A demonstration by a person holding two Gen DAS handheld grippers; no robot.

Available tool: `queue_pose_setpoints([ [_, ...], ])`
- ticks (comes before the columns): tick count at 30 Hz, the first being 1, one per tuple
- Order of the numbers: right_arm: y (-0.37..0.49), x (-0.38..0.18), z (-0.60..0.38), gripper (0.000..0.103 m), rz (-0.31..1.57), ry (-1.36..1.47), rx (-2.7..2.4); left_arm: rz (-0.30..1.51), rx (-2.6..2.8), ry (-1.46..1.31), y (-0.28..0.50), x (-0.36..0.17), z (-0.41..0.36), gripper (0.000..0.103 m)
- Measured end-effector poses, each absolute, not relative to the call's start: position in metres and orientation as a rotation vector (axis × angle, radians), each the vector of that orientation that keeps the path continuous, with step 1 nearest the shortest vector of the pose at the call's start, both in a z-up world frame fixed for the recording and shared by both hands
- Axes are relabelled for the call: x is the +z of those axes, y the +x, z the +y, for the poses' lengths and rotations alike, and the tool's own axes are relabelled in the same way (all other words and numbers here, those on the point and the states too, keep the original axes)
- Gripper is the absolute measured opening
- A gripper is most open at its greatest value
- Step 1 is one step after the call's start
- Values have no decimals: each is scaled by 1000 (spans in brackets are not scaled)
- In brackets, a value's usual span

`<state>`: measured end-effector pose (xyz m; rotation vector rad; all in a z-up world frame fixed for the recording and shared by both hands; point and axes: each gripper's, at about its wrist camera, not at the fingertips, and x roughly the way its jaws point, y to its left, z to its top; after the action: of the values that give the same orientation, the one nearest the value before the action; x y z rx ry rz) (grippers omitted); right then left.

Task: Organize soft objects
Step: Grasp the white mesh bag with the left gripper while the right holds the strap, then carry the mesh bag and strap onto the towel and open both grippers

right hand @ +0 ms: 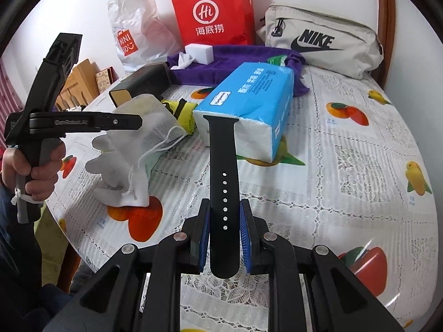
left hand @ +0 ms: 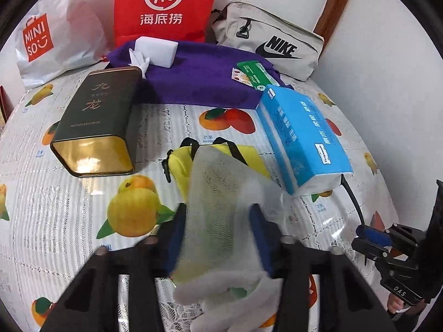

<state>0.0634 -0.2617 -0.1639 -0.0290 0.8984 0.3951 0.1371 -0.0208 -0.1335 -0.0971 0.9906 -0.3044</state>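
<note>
A black rubber watch strap [right hand: 224, 193] is clamped in the right gripper [right hand: 224, 238] and a white mesh drawstring pouch [left hand: 218, 202] is pinched between the part-closed jaws of the left gripper [left hand: 218, 238], but nothing is seen stowed yet.

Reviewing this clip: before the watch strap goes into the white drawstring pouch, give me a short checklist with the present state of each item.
1. Right gripper shut on the black watch strap: ok, pads press both edges.
2. Left gripper has the white drawstring pouch between its pads: ok; whether the grip is firm, cannot tell.
3. Pouch mouth held open for the strap: not ok, the gathered drawstring end lies bunched on the tablecloth.
4. Strap tip clear of the blue tissue pack: cannot tell, they overlap in the right wrist view.
5. Yellow pouch free of the white pouch: not ok, the white pouch lies over it.
</note>
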Motion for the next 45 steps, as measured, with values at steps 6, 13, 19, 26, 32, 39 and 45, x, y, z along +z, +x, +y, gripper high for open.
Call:
queue_pose_setpoints([
  [6,67,-168,-259,20,913,-27,406,952,-322,-122,134,-120,-8,10],
  [13,66,-161,-257,20,909,-39,404,914,-324,-122,130,-104,1,9],
  [19,59,-157,-255,20,902,-52,402,890,-288,-182,124,-101,31,9],
  [26,57,-154,-250,20,898,-66,400,876,-169,-224,111,-104,86,9],
  [32,58,-145,-244,20,882,-90,400,938,-124,-246,113,-127,108,9],
  [39,61,-137,-242,20,885,-88,368,940,-156,-279,115,-136,117,9],
  [45,62,-117,-238,20,849,-73,371,901,-174,-298,115,-116,131,9],
])
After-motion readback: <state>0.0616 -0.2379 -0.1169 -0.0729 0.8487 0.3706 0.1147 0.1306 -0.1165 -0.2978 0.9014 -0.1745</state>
